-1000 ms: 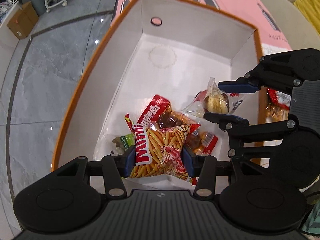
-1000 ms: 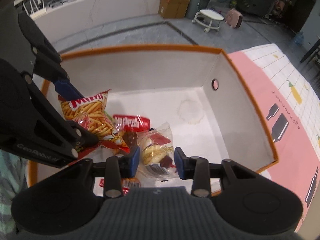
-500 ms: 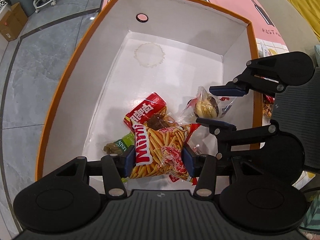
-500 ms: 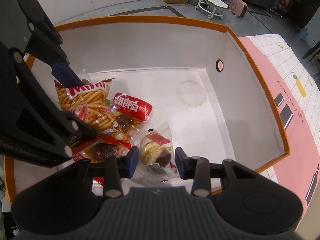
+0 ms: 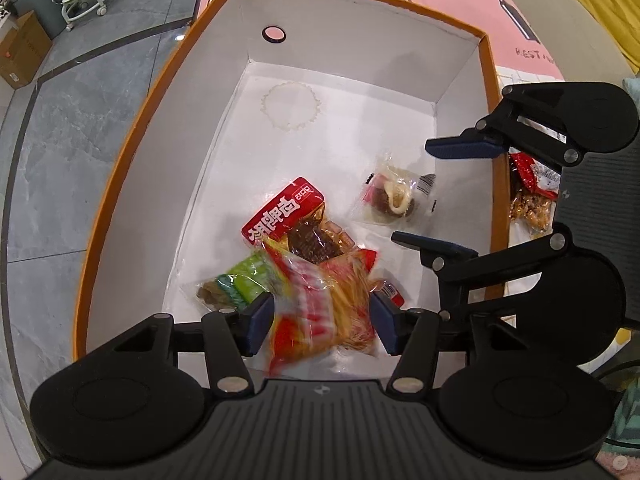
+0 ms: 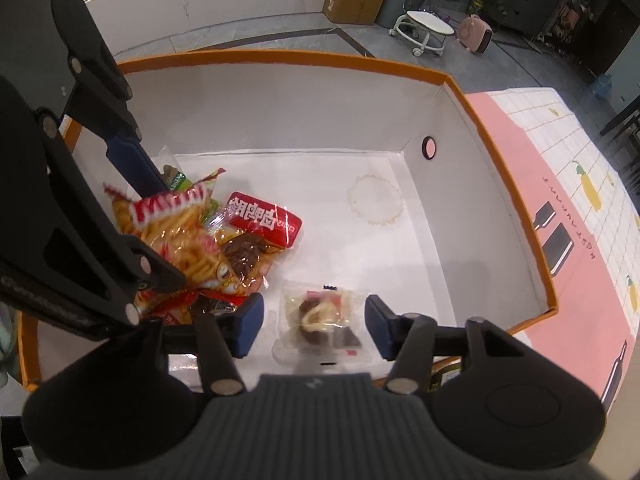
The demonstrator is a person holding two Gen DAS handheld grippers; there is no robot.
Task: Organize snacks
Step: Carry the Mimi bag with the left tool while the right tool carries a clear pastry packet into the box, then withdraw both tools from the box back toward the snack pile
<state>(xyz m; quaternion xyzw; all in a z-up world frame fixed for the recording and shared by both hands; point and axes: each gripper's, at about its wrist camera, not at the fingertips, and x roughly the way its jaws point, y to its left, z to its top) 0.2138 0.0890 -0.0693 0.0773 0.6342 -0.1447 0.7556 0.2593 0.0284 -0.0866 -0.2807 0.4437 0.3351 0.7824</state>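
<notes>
- I see the Mimi fries bag (image 5: 320, 312), blurred, at the box's (image 5: 132, 200) 6 o'clock edge, between my left gripper's (image 5: 322, 324) spread pads.
- At 3 o'clock, the clear-wrapped pastry (image 6: 320, 316) lies loose between my right gripper's (image 6: 314, 328) spread pads.
- The red packet (image 5: 284, 210) touches the fries bag.

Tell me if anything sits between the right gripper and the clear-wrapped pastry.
Nothing visible does. The right gripper is open, and the pastry lies on the box floor between its fingers, apart from the chips bag.

White orange-rimmed box (image 6: 496, 184); red pack (image 6: 264, 220), seemingly yellow-red blurred bag (image 5: 320, 312).
</notes>
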